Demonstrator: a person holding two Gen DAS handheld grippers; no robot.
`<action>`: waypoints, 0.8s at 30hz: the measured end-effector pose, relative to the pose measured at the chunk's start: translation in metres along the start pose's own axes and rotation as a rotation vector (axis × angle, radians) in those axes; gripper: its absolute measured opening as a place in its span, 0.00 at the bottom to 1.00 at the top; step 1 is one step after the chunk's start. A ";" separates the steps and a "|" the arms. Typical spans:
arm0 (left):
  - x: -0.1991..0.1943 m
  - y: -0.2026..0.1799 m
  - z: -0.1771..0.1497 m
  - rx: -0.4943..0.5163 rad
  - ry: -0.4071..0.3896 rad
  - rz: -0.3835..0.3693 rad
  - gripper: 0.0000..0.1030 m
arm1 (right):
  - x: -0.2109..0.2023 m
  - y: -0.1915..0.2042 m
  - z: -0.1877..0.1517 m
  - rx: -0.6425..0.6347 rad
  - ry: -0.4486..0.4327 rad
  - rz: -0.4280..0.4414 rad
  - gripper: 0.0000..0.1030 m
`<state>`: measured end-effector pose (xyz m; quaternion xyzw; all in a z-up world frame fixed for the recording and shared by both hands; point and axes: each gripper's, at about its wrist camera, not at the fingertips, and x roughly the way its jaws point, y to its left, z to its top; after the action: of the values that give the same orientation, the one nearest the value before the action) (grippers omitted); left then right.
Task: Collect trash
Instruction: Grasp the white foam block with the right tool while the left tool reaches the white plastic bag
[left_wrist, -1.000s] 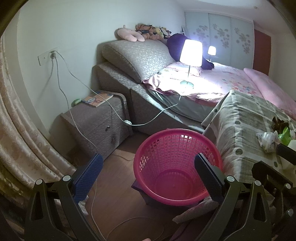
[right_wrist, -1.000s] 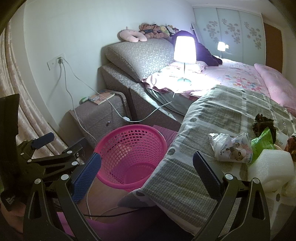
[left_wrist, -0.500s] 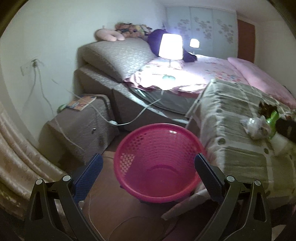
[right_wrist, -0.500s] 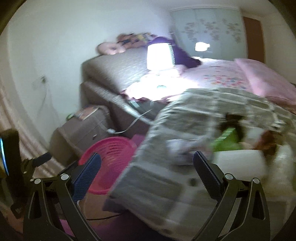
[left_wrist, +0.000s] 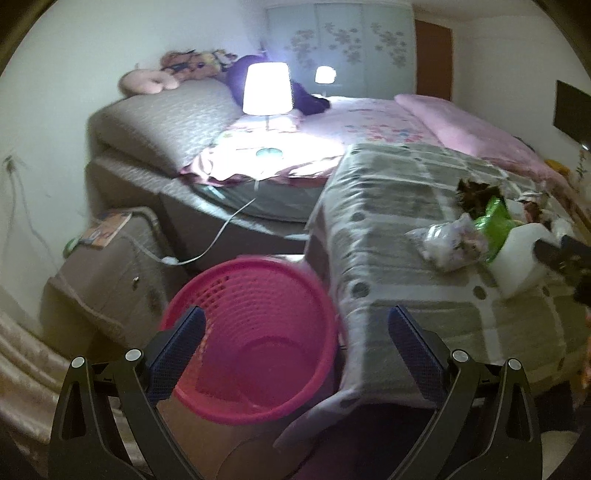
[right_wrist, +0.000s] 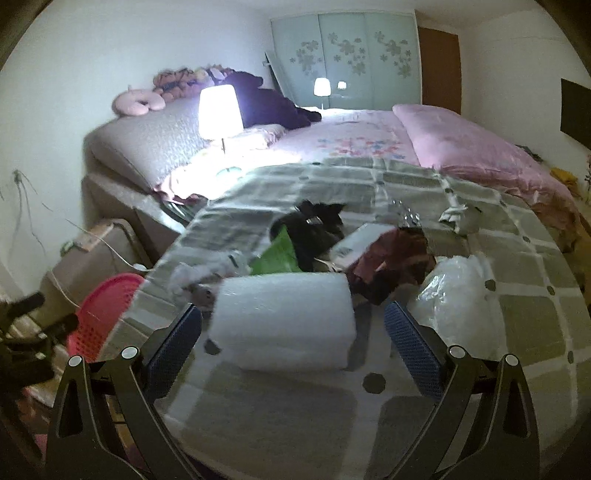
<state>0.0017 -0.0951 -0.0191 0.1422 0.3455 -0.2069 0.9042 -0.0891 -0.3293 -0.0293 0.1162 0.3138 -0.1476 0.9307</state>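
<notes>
Right gripper (right_wrist: 291, 325), jaws spread wide and empty, faces the white foam roll (right_wrist: 284, 325) at 12 o'clock, long axis crosswise, nearer than the left gripper (left_wrist: 293, 343).

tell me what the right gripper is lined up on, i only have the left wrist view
Observer: The right gripper is open, and the white foam block sits between its fingers, not yet gripped.
Operator: anything right of the foam i cant see
Observer: A clear plastic bag lies right of the block on the checked cloth.
Operator: whats behind it
Observer: A dark red crumpled wrapper and a green packet lie just behind the block.
Operator: and further back
Observer: A small crumpled scrap lies apart from the pile.
</notes>
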 end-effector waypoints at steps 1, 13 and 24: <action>0.002 -0.003 0.002 0.007 -0.002 -0.010 0.92 | 0.005 -0.001 -0.001 -0.003 0.010 -0.003 0.94; 0.023 -0.040 0.031 0.057 -0.001 -0.109 0.92 | 0.018 0.003 0.001 -0.036 0.036 0.045 0.73; 0.057 -0.087 0.051 0.088 0.035 -0.194 0.92 | -0.010 -0.022 0.000 0.042 -0.018 0.041 0.73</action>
<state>0.0280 -0.2068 -0.0317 0.1513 0.3638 -0.3060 0.8667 -0.1041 -0.3481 -0.0260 0.1405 0.2998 -0.1362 0.9337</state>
